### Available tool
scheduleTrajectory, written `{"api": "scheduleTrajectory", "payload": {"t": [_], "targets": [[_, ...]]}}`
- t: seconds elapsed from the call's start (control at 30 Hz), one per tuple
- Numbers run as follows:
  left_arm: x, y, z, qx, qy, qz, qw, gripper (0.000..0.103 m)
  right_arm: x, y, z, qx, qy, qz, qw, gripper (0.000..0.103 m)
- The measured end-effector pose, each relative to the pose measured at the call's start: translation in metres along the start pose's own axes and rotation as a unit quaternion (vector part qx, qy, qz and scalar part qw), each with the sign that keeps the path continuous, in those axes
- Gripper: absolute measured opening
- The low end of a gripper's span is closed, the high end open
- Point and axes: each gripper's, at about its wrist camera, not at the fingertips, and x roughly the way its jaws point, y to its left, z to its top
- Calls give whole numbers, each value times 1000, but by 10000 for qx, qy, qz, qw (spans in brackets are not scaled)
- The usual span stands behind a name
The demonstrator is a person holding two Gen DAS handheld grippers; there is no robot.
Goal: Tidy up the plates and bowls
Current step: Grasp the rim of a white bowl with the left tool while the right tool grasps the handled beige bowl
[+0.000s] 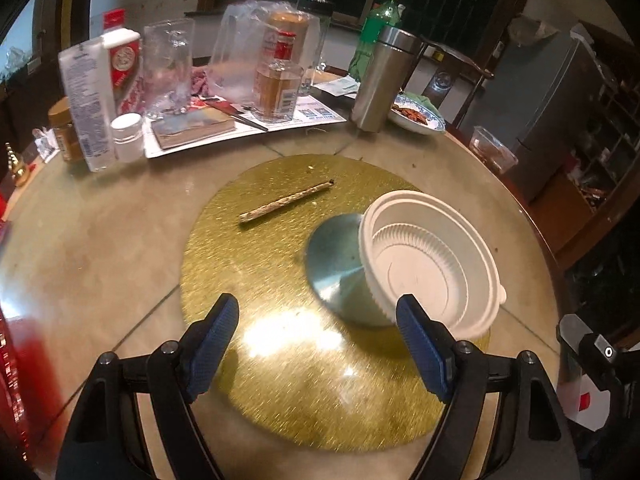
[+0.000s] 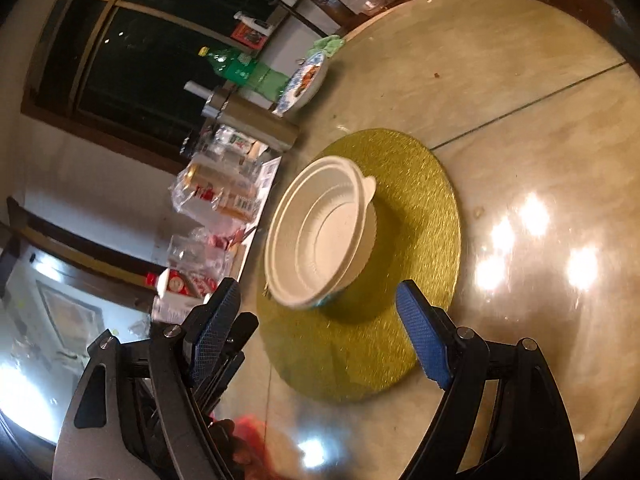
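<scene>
A white ribbed plastic bowl [image 1: 430, 262] sits on a small silver plate [image 1: 334, 254] on the round gold mat [image 1: 280, 360]. My left gripper [image 1: 316, 344] is open and empty; its right fingertip is just in front of the bowl's near rim. In the right wrist view the same bowl [image 2: 324, 236] rests on the gold mat [image 2: 404, 320], with my right gripper [image 2: 320, 328] open and empty a short way in front of it. The plate is almost hidden under the bowl there.
A thin stick [image 1: 286, 202] lies on the mat's far side. Bottles, a glass jar [image 1: 168, 68], a steel flask [image 1: 382, 80], a book and papers crowd the table's far edge. A patterned dish of food [image 1: 418, 114] and a clear tub [image 1: 492, 150] stand far right.
</scene>
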Motion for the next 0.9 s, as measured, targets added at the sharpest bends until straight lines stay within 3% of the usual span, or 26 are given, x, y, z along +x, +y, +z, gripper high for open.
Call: {"api": "scheduleTrajectory", "payload": {"t": [0.13, 0.23, 0.5, 0.7, 0.73, 0.77, 0.8, 0.87, 0.9], "targets": [[13, -11, 9, 137, -118, 114, 9998, 81, 15, -2, 15, 68, -10, -158, 9999, 71], [24, -14, 13, 186, -89, 146, 9997, 81, 30, 2, 23, -6, 3, -360, 9994, 57], [52, -13, 12, 200, 144, 177, 9995, 81, 57, -2, 27, -133, 113, -737, 9971, 45], [57, -15, 10, 284, 60, 135, 9995, 78, 60, -4, 28, -159, 115, -864, 9961, 35], [59, -16, 10, 311, 81, 86, 9994, 74, 61, -5, 28, -149, 131, -874, 9960, 31], [60, -18, 10, 359, 95, 84, 9993, 62, 62, -5, 27, -163, 159, -888, 9958, 24], [61, -21, 9, 477, 123, 77, 9988, 47, 64, -5, 27, -188, 201, -889, 9957, 23], [61, -24, 8, 622, 169, 79, 9979, 26, 67, -4, 26, -230, 252, -876, 9956, 17], [60, -25, 7, 685, 145, 42, 9975, 20, 68, -4, 25, -250, 273, -877, 9955, 15]]}}
